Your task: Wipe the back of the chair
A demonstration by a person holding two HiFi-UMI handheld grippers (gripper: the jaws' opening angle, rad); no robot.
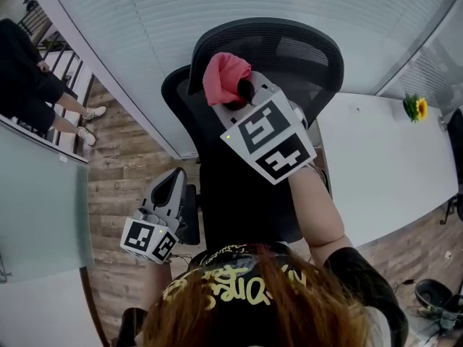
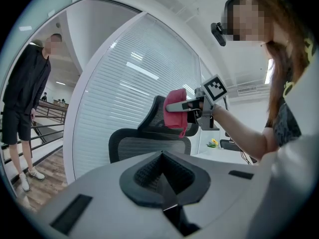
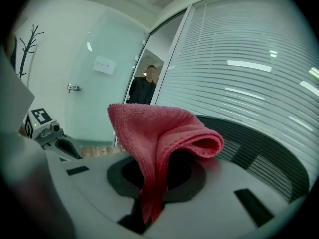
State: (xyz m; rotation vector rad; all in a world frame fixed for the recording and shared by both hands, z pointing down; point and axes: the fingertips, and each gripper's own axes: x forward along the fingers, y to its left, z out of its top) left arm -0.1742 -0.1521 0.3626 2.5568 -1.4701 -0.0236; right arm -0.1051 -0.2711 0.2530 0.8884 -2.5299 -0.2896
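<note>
The cloth (image 1: 226, 78) in the right claw (image 1: 237, 96), at the chair (image 1: 304, 56) top; left claw (image 1: 172, 183) lower left (table (image 1: 383, 165) right)

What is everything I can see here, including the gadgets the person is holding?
office chair: one, black mesh, in front of the person, back towards them
cloth: one, pink, at the top of the chair back
table: one, white, right of the chair
flower: one, yellow, on the table's far end
slatted wall: one, white, behind the chair
floor: wood planks, left of the chair
bystander: one, in dark clothes, far left
left hand-held gripper: one, grey, jaws together, empty, low beside the chair
right hand-held gripper: one, grey, shut on the cloth
forearm: one, behind the right hand-held gripper
</note>
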